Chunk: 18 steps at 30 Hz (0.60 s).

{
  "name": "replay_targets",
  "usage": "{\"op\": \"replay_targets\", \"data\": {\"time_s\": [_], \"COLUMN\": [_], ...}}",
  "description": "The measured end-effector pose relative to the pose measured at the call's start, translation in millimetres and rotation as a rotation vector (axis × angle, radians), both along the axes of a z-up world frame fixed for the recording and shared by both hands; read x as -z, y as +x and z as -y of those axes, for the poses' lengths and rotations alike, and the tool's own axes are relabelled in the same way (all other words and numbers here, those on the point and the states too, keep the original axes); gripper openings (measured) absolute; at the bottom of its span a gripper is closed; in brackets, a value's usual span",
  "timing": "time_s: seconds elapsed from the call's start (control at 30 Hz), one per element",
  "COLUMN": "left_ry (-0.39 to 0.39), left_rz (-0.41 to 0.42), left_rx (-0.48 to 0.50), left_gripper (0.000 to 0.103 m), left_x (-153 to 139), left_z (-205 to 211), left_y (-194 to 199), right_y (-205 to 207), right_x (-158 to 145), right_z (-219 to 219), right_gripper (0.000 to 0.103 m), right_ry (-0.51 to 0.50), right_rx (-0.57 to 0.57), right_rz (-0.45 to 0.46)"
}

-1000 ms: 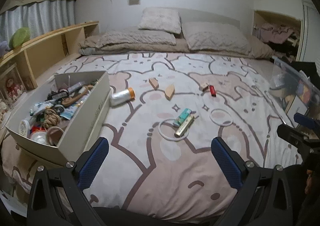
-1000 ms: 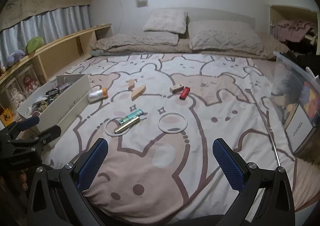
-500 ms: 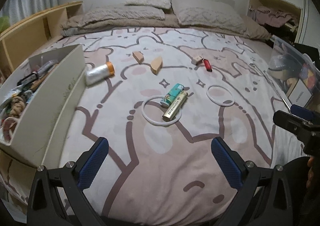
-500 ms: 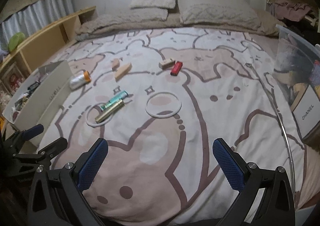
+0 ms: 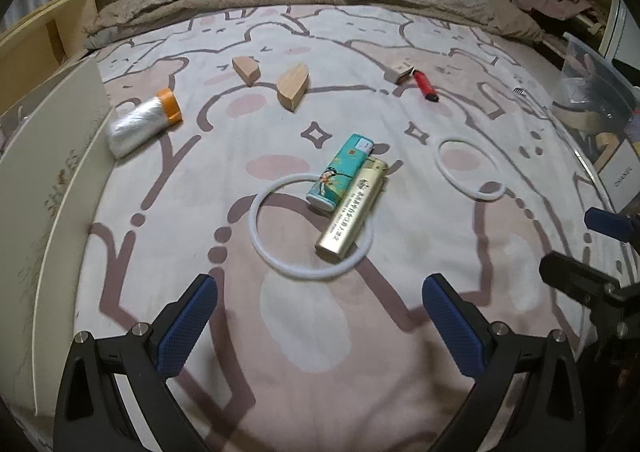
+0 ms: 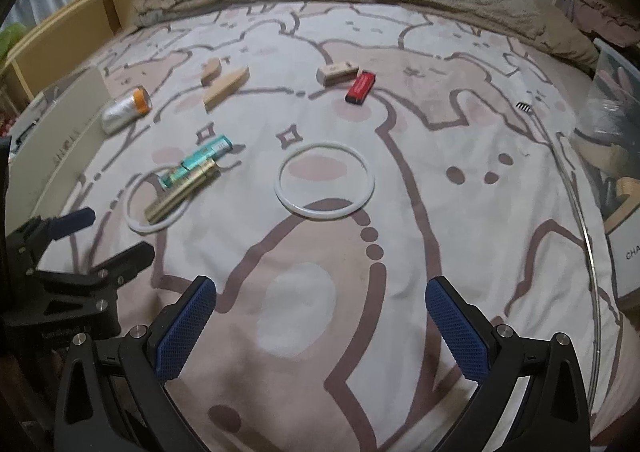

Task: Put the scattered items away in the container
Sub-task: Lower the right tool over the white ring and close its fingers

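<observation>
The container (image 5: 52, 187) sits at my far left on the bed. My left gripper (image 5: 320, 322) gapes wide and empty before the gold lighter (image 5: 352, 211) lying across a white ring (image 5: 260, 236). My right gripper (image 6: 326, 326) is equally spread, holding nothing, before the second ring (image 6: 325, 180).

Your left gripper (image 5: 320, 316) hangs with its blue-padded fingers (image 5: 187, 324) spread wide, nothing between them. Your right gripper (image 6: 322, 318) sits just beside it on its right, level with it, fingers (image 6: 456, 328) equally wide apart and holding nothing.
</observation>
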<state>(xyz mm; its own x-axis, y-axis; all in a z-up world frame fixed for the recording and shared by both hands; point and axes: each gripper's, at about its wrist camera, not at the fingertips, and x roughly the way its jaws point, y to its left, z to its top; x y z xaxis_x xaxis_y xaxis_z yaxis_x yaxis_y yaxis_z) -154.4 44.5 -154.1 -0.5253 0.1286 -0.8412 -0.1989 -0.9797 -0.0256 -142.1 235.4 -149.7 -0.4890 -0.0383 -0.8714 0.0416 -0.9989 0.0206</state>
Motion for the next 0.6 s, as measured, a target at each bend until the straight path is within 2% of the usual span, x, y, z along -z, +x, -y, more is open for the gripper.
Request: {"op": "replay_targets", "data": {"time_s": [0.17,0.3,0.6], "left_ry": [-0.017,-0.030,-0.049], "left_rz": [0.048,0.049,0.025], "left_rx": [0.008,0.020,0.039], "left_gripper": [0.103,0.103,0.103], "left_x": [14,18,25], "left_z": [1,1,0], "left_y": [-18,-27,-53], "right_y": [-16,-30,-54], "right_x": [16,31,41], "right_z": [5,10,-2], "right_gripper": [0.103,0.103,0.103], "right_ry": [0.067,0.111,0.042], "right_rx": [-0.002,-0.036,-0.061], "right_rz": [0.053,0.094,0.082]}}
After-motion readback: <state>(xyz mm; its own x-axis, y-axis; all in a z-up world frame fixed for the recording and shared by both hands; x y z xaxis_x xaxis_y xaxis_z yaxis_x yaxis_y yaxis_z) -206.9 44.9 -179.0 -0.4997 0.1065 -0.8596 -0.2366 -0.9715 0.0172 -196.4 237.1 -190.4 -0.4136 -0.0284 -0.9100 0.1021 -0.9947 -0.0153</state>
